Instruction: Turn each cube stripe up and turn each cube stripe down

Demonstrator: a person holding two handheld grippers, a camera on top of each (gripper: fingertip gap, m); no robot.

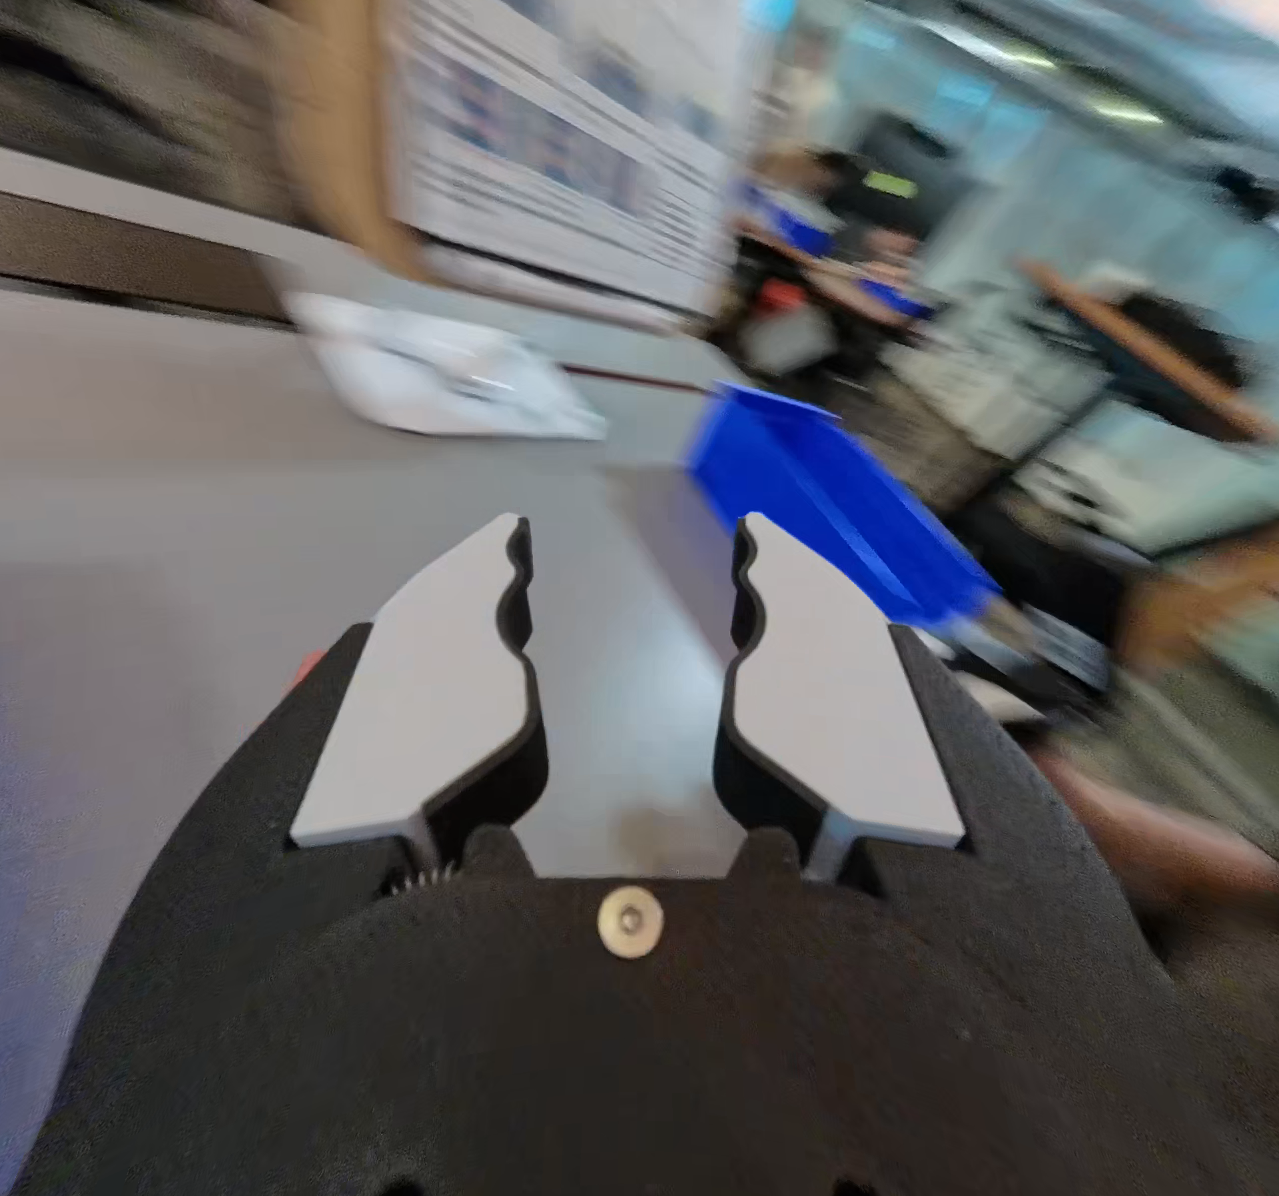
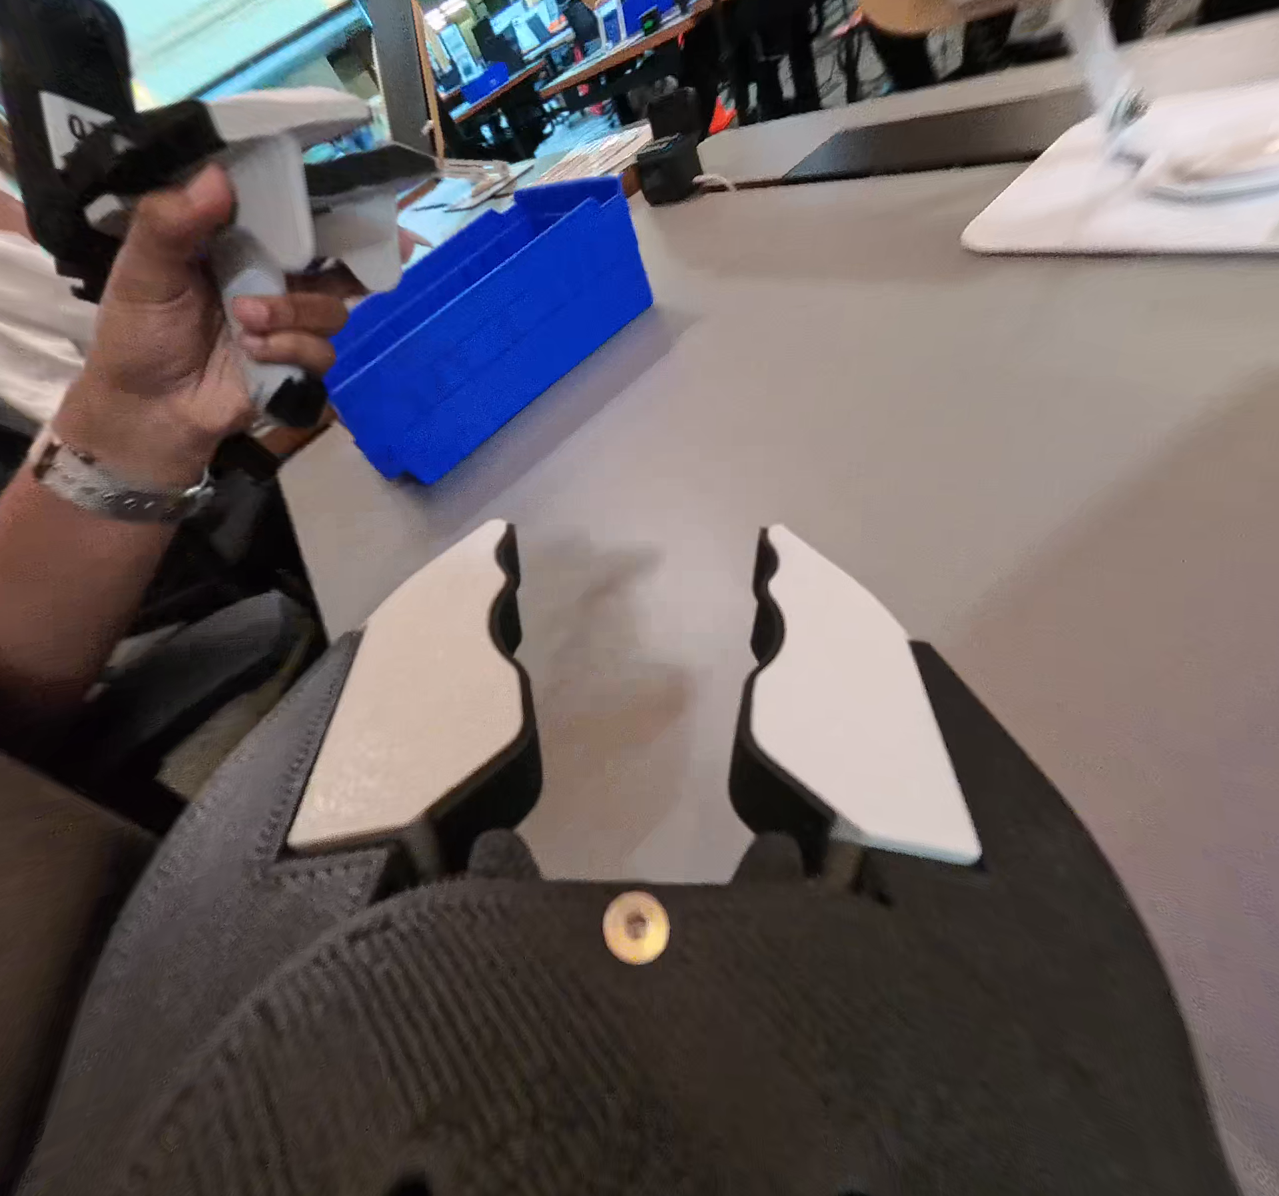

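Your left gripper (image 1: pixel 630 526) has its jaws spread apart with nothing between them, only bare grey table (image 1: pixel 173 540) beneath. Your right gripper (image 2: pixel 635 533) is the same — jaws parted, empty, low over the tabletop.

No striped cube shows in either view. The likeliest place for the cubes is the blue bin (image 2: pixel 498 325), but both cameras look at its side walls, so you cannot tell what is inside.

From the right gripper, the bin lies ahead and to the left, its long side running diagonally away. From the left gripper, the bin (image 1: pixel 823 498) sits just ahead and to the right — that view is heavily motion-blurred. In the right wrist view your left hand (image 2: pixel 159 325) is held raised close to the bin's near end, so the left gripper looks the nearer one.

A white pad (image 2: pixel 1121 193) with a pale object on it lies well apart, at the far right.
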